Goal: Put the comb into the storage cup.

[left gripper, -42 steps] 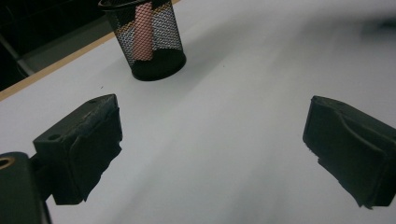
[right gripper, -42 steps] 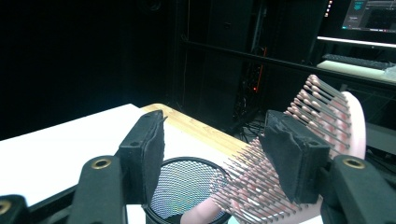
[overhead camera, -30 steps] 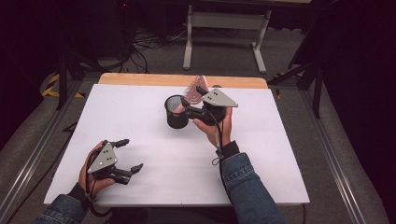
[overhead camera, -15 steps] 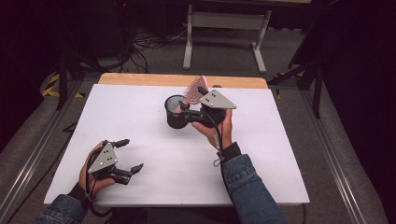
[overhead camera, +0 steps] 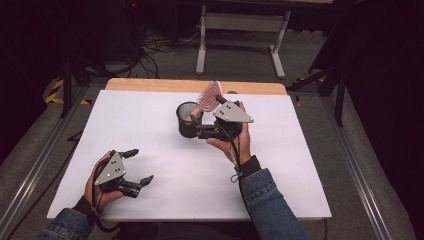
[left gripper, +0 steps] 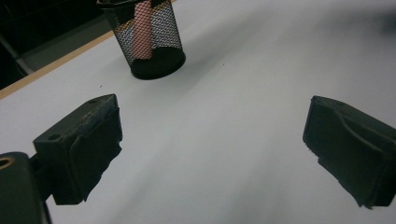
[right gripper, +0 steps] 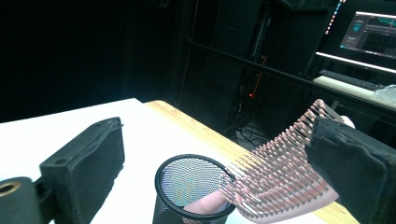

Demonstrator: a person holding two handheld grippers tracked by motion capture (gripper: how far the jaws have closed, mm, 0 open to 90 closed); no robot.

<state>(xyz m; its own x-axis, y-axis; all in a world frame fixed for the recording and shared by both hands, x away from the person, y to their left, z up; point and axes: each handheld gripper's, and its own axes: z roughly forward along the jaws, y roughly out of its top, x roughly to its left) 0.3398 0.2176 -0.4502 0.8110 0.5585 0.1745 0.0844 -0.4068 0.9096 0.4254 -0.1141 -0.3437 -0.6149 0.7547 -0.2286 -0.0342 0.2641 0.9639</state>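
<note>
- Right gripper view: the pink hairbrush (right gripper: 280,179) stands handle-down in the black mesh cup (right gripper: 194,189), bristle head leaning out over the rim.
- The right gripper (right gripper: 217,163) gapes wide around it; one jaw sits against the head.
- Near the cup, the left gripper (overhead camera: 134,166) rests wide open, empty.

This is a lab or recording studio rather than a home. Beyond the right tongs (right gripper: 205,177), a lit computer monitor (right gripper: 373,35) and a keyboard (right gripper: 348,80) sit on a dark rack of equipment. Past the far edge of the white-covered surface (overhead camera: 150,130) under both tongs, loose cables (overhead camera: 160,45) sprawl over a grey carpeted floor (overhead camera: 240,60) by a grey metal stand (overhead camera: 240,30). Left of the left tongs (overhead camera: 139,166), yellow-black hazard tape (overhead camera: 55,95) marks the floor, and metal rails (overhead camera: 30,175) flank the surface. Black walls surround everything.
</note>
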